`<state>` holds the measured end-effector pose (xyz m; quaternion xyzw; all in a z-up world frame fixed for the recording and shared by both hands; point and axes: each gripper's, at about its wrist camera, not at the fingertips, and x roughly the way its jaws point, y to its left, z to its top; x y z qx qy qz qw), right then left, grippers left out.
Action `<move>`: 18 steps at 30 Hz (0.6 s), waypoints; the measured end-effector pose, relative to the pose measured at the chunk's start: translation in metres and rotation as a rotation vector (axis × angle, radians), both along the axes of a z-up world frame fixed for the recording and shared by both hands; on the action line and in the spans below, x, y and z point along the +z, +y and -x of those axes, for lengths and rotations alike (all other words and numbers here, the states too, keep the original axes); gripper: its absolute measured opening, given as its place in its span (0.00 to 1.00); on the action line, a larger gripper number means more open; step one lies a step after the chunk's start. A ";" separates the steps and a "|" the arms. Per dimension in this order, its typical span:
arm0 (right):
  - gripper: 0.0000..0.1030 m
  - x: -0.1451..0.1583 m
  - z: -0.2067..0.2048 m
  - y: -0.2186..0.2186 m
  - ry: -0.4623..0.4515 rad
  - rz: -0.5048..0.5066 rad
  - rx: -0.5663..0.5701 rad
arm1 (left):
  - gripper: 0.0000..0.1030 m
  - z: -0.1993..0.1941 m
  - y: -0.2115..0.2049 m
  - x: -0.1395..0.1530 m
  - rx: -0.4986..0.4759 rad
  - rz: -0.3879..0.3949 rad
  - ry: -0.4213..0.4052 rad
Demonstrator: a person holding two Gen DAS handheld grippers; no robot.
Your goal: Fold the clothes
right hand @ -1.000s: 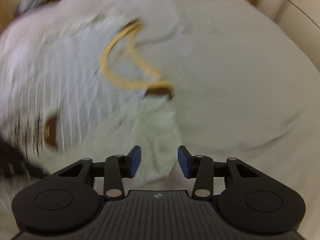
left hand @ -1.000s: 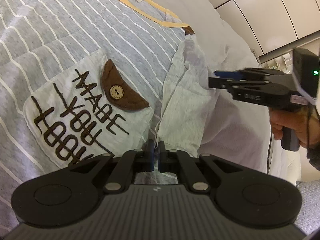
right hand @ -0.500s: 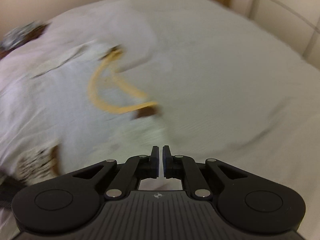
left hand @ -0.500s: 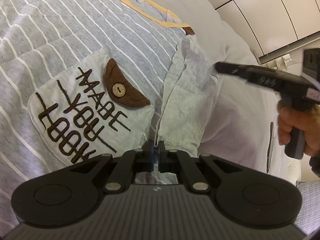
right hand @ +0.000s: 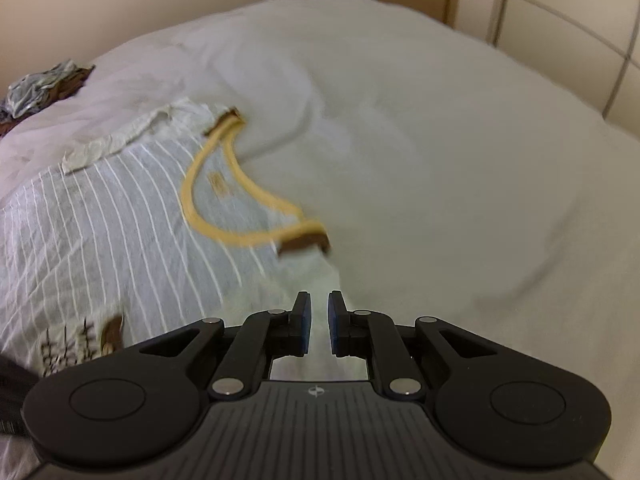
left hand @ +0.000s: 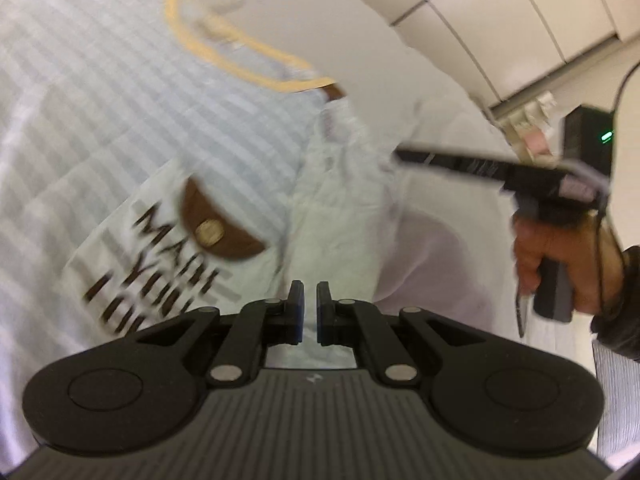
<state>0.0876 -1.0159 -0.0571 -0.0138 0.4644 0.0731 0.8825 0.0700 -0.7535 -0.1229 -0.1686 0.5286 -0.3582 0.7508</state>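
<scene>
A grey white-striped T-shirt (left hand: 120,92) with a yellow collar (left hand: 240,56) and a lettered chest pocket (left hand: 160,240) lies on the bed; it also shows in the right wrist view (right hand: 100,220). Its pale sleeve (left hand: 340,208) is folded over the shirt's right edge. My left gripper (left hand: 310,300) hovers just above that sleeve, its jaws a narrow gap apart and empty. My right gripper (right hand: 319,314) is held above the sleeve's shoulder end, jaws slightly apart and empty; it shows side-on in the left wrist view (left hand: 400,156).
The white bed sheet (right hand: 440,140) spreads right of the shirt. A crumpled grey and brown garment (right hand: 40,88) lies at the far left of the bed. A panelled wall (left hand: 500,20) stands behind.
My left gripper has opened slightly, let go of the sleeve and lifted back. My right gripper shut, then opened a little, and pulled back from the sleeve.
</scene>
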 end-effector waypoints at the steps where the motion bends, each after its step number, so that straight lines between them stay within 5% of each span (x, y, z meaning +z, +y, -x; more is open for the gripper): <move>1: 0.12 -0.002 0.007 -0.003 0.020 -0.013 -0.012 | 0.02 -0.002 -0.006 -0.003 -0.022 -0.009 -0.001; 4: 0.11 -0.021 0.010 -0.006 0.111 -0.010 0.014 | 0.04 -0.009 -0.023 -0.014 -0.087 -0.040 0.002; 7: 0.12 -0.039 0.013 -0.008 0.180 0.126 -0.025 | 0.05 -0.012 -0.029 -0.018 -0.110 -0.040 0.000; 11: 0.13 -0.018 0.028 -0.009 0.099 0.067 -0.119 | 0.08 -0.010 -0.030 -0.014 -0.123 -0.022 -0.016; 15: 0.17 -0.014 0.030 0.022 0.038 0.004 0.003 | 0.10 -0.008 -0.035 -0.017 -0.137 -0.023 -0.003; 18: 0.18 -0.035 0.016 0.039 0.097 -0.002 0.078 | 0.10 -0.005 -0.040 -0.023 -0.162 -0.039 0.004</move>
